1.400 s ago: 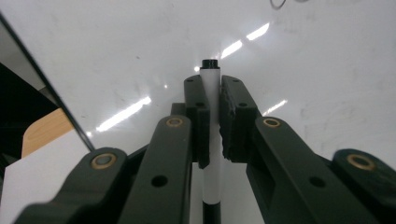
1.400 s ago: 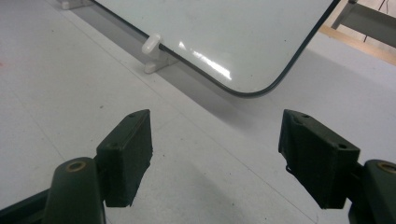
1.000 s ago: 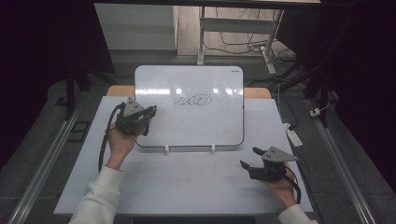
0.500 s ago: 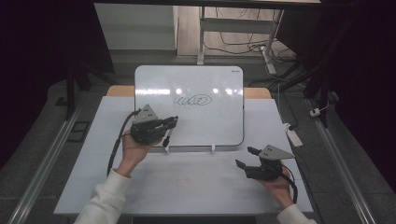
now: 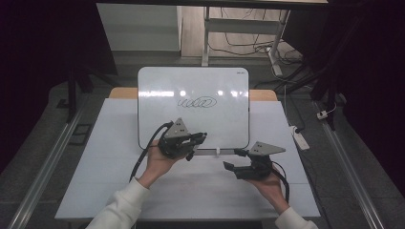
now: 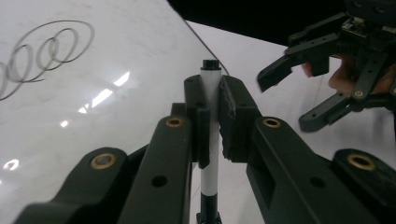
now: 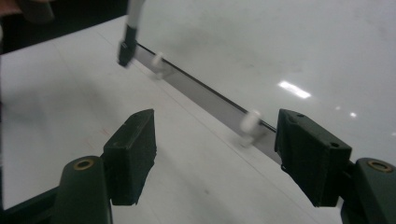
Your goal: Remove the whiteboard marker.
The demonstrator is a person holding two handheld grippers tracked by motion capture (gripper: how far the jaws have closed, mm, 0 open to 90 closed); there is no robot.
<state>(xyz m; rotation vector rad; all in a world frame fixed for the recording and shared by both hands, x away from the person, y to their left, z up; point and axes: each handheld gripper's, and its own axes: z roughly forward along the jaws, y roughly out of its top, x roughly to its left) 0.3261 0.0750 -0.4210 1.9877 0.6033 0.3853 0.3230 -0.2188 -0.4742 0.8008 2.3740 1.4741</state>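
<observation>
two hand-held tongs over a whiteboard on a white tabletop.

high view: your left tongs (image 5: 200,137) hover at the lower edge of the whiteboard (image 5: 193,86), which bears a looped scribble (image 5: 197,102); your right tongs (image 5: 233,160) sit just below it on the tabletop (image 5: 95,162). left gripper view: your left tongs (image 6: 214,100) are clenched on a white marker (image 6: 211,77) standing upright between them. right gripper view: your right tongs (image 7: 215,140) are released, facing the board's bottom rail (image 7: 205,95).
</observation>
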